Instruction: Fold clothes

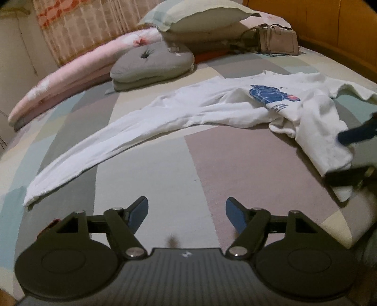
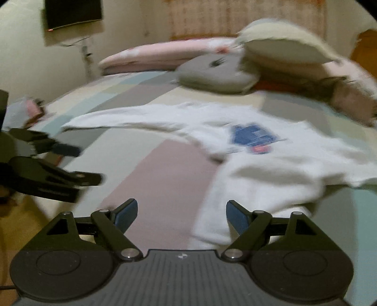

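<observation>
A white long-sleeved shirt point(image 1: 188, 110) with a blue print point(image 1: 268, 94) lies spread on the patchwork bed sheet point(image 1: 235, 153). One sleeve stretches out towards the near left. My left gripper point(image 1: 186, 209) hangs open over bare sheet, short of the shirt, with nothing between its fingers. At the right edge of the left wrist view, my right gripper point(image 1: 339, 157) stands at the shirt's bunched lower end. In the blurred right wrist view the right gripper point(image 2: 182, 207) is open. A fold of the shirt point(image 2: 271, 164) lies between its fingers, nearer the right one, with no pad pressing on it. My left gripper point(image 2: 90, 164) shows at the left.
At the head of the bed lie a grey cushion point(image 1: 150, 63), a large pillow point(image 1: 195, 14), a rolled pink blanket point(image 1: 70, 77) and a beige handbag point(image 1: 275, 40). A wooden headboard point(image 1: 329, 21) rises behind. A dark screen point(image 2: 73, 11) hangs on the wall.
</observation>
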{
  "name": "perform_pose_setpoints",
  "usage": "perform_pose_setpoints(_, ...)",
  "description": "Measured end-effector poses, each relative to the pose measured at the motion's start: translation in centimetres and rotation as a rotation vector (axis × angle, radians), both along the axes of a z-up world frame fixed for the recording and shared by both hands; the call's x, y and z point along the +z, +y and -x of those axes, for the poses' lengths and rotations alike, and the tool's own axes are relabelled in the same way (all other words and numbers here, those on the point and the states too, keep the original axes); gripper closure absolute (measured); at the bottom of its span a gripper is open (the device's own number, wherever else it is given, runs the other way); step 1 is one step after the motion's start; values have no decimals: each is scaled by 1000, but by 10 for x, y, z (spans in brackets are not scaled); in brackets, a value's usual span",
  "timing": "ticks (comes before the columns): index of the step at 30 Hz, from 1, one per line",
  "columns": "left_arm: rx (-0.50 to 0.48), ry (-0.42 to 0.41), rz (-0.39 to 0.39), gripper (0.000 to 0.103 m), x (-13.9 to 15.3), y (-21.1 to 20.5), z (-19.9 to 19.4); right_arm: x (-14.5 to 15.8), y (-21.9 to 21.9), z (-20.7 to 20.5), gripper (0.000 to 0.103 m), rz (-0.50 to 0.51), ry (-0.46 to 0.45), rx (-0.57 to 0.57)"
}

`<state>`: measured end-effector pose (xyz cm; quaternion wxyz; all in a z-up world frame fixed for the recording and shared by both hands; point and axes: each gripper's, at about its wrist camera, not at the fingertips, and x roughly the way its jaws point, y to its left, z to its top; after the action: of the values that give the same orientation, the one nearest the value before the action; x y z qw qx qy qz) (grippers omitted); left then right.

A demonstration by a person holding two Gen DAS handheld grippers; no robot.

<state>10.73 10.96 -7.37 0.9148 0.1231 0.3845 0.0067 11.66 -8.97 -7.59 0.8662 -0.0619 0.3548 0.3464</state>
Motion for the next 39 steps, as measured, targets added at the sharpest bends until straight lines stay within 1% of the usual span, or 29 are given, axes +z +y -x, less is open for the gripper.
perform_pose_setpoints(1,-4,-4,-12,29,-1,-3,2,-4,4,-2,17,-2,21,24)
perform_pose_setpoints(3,-10,2,-1,29,0,-6,4,-15,8,-6,17,49,11,16)
perform_pose_setpoints(4,-10,5,11,29,1,-6,5,-20,6,-11,18,86,-10,-13)
perform_pose_setpoints(6,-8,4,35,28,3,-7,6,-26,-7,-25,23,152,-54,-99)
perform_pose_setpoints(10,-12,-20,82,25,7,-11,5,-23,-51,-54,24,194,-57,-241)
perform_pose_setpoints(12,-16,-29,120,25,8,-13,4,-19,-73,-62,24,219,-82,-327)
perform_pose_setpoints(14,-33,-39,146,24,8,-16,5,-15,-98,-70,22,198,-70,-397)
perform_pose_setpoints(16,-44,-43,147,23,6,-20,4,-14,-119,-75,22,180,-54,-453)
perform_pose_setpoints(18,-45,-39,138,23,3,-24,3,-11,-127,-76,22,172,-44,-494)
perform_pose_setpoints(19,-45,-35,135,23,2,-24,2,-7,-127,-72,22,161,-54,-496)
perform_pose_setpoints(21,-46,-28,137,23,-1,-24,2,6,-117,-57,22,144,-123,-476)
perform_pose_setpoints(23,-42,-22,136,23,-4,-24,3,21,-102,-37,22,104,-231,-432)
perform_pose_setpoints(24,-39,-20,130,23,-6,-23,3,27,-93,-31,22,86,-268,-393)
perform_pose_setpoints(26,-32,-15,119,23,-9,-22,3,33,-73,-21,26,54,-286,-282)
perform_pose_setpoints(27,-29,-13,118,23,-10,-21,4,29,-61,-20,28,58,-276,-220)
perform_pose_setpoints(28,-28,-11,122,23,-11,-19,4,25,-47,-20,35,65,-263,-157)
perform_pose_setpoints(29,-27,-9,127,23,-11,-17,5,16,-34,-24,42,104,-260,-124)
perform_pose_setpoints(31,-22,-8,129,23,-12,-14,7,-4,-9,-32,49,191,-257,-69)
perform_pose_setpoints(32,-19,-8,128,23,-12,-12,8,-15,0,-39,53,236,-257,-65)
perform_pose_setpoints(33,-17,-10,127,23,-12,-11,9,-26,9,-46,56,282,-258,-65)
perform_pose_setpoints(34,-14,-11,127,23,-12,-9,10,-35,15,-51,58,332,-277,-62)
perform_pose_setpoints(36,-13,-13,133,23,-12,-5,12,-52,26,-59,66,441,-329,-52)
perform_pose_setpoints(37,-13,-15,137,23,-12,-3,12,-59,30,-60,77,505,-371,-42)
perform_pose_setpoints(38,-12,-18,142,23,-12,-1,13,-63,33,-60,84,553,-402,-32)
perform_pose_setpoints(39,-11,-21,146,23,-12,1,13,-62,35,-59,88,568,-406,-26)
